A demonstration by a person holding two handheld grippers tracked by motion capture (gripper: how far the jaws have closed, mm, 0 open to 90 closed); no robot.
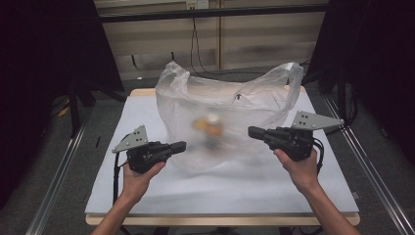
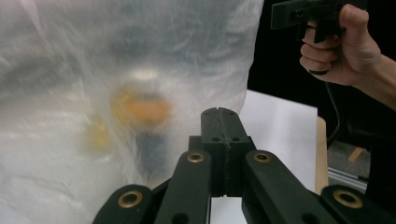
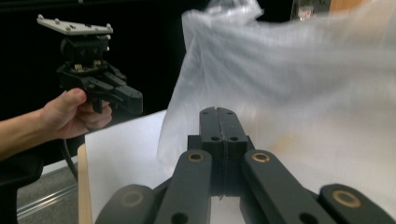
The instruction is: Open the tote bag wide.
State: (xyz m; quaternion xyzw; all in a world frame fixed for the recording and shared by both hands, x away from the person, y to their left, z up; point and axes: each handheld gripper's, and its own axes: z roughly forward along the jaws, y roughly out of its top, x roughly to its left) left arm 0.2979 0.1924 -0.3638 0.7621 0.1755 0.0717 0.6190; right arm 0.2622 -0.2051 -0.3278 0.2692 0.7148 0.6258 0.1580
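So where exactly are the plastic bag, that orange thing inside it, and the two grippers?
plastic bag (image 1: 230,98): high view, its front wall.
orange thing (image 1: 210,128): high view, blurred shape seen through the bag.
left gripper (image 1: 182,145): high view, closed jaw tips.
right gripper (image 1: 251,131): high view, closed jaw tips.

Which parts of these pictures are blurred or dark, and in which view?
High view: the plastic bag hazes the orange items inside; the room's sides are dark. Left gripper view: bag blurred, jaws sharp. Right gripper view: bag smeared, background black.
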